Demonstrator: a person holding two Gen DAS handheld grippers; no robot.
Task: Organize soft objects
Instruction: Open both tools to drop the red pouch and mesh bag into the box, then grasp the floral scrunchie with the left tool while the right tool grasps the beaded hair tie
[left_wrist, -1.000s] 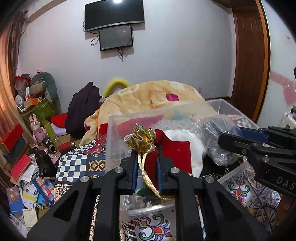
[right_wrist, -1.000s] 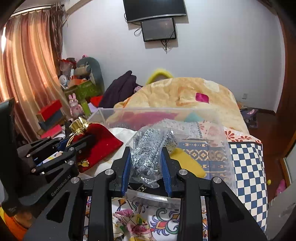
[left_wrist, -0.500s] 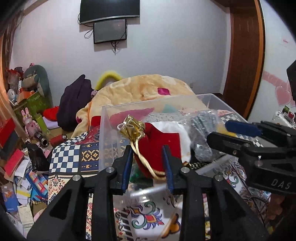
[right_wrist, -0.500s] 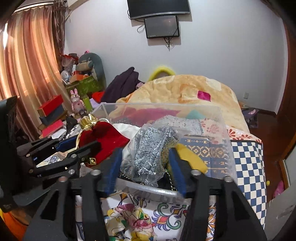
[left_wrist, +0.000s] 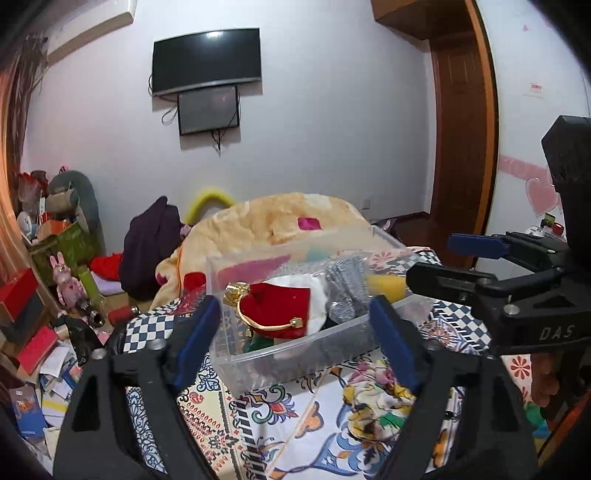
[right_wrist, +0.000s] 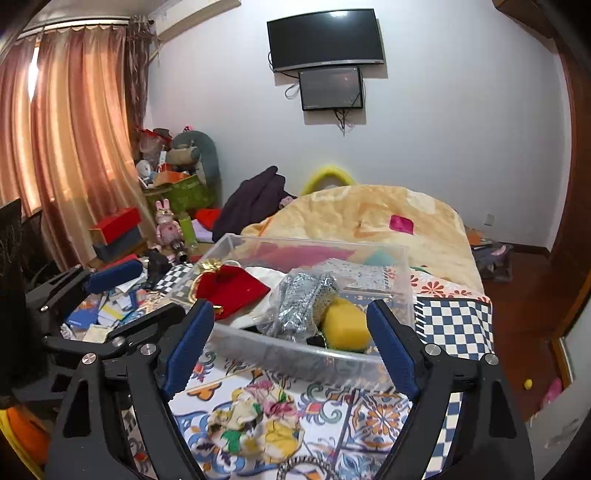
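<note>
A clear plastic bin (left_wrist: 295, 350) (right_wrist: 306, 354) stands on the patterned cloth. In it lie a red velvet pouch with gold cord (left_wrist: 280, 306) (right_wrist: 229, 288), a silver mesh item in a clear bag (left_wrist: 347, 291) (right_wrist: 303, 302), a yellow sponge (right_wrist: 345, 328) (left_wrist: 386, 284) and white cloth (left_wrist: 314, 295). My left gripper (left_wrist: 295, 332) is open and empty, just in front of the bin. My right gripper (right_wrist: 291, 339) is open and empty, also in front of the bin. A crumpled floral cloth (right_wrist: 255, 421) (left_wrist: 376, 398) lies on the table before the bin.
A bed with an orange blanket (right_wrist: 369, 221) lies behind the bin. Boxes, toys and papers (right_wrist: 122, 236) clutter the left floor. A door (left_wrist: 461, 147) is at the right. A chain-like item (right_wrist: 310, 465) lies at the table's front edge.
Both grippers opened and pulled back. The left let go of the red pouch and the right let go of the silver mesh bag; both now lie in the bin.
</note>
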